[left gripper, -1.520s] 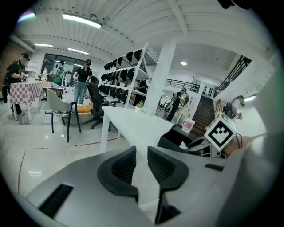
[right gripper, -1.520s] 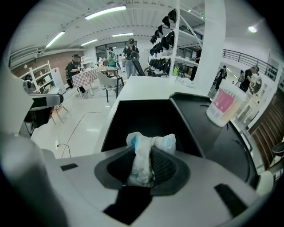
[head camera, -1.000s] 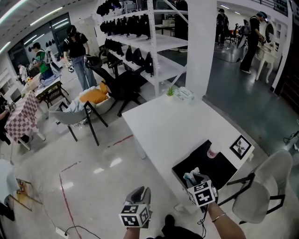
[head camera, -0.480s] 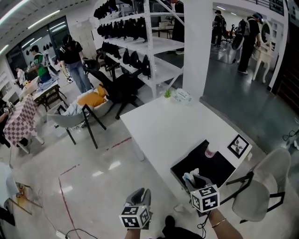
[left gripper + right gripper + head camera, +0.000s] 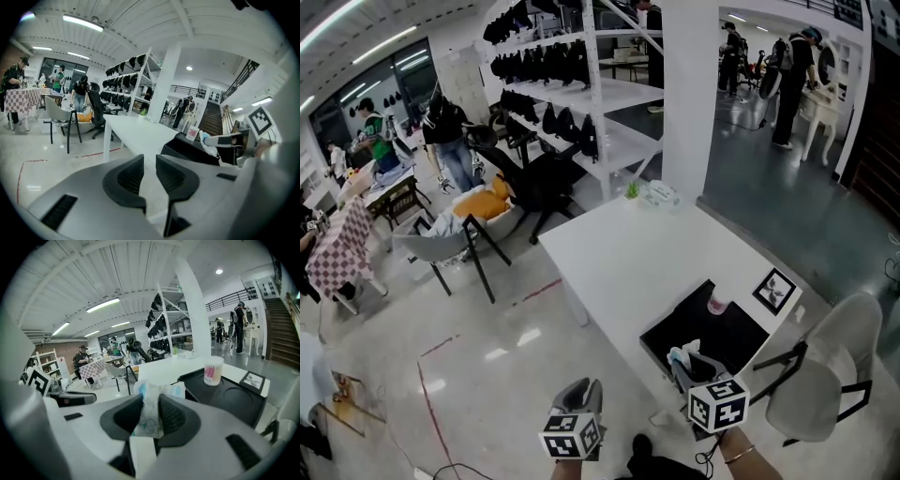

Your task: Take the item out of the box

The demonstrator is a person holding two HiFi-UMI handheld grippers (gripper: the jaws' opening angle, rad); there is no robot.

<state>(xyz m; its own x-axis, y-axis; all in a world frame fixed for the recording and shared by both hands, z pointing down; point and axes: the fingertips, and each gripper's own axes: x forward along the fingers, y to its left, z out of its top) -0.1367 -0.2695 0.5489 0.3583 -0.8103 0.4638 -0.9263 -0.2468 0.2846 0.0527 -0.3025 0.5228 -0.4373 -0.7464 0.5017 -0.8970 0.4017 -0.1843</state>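
Observation:
A shallow black box (image 5: 705, 328) lies on the near right part of the white table (image 5: 647, 253). Over the box's near corner my right gripper (image 5: 689, 364) is shut on a crumpled white-and-blue packet (image 5: 682, 353). The right gripper view shows that packet (image 5: 151, 411) pinched between the pads, with the black box (image 5: 229, 399) beyond it. A small cup with a pink label (image 5: 213, 370) stands at the box's far edge. My left gripper (image 5: 584, 386) hangs over the floor to the table's left. Its jaws (image 5: 150, 166) stand a narrow gap apart with nothing between them.
A framed picture (image 5: 775, 291) lies on the table right of the box. A grey chair (image 5: 844, 366) stands at the table's right side. A small plant and a white pack (image 5: 654, 192) sit at the far end. Shelves, chairs and people fill the room behind.
My right gripper has drifted a little toward the near right with the packet still in it. The left gripper has stayed in place.

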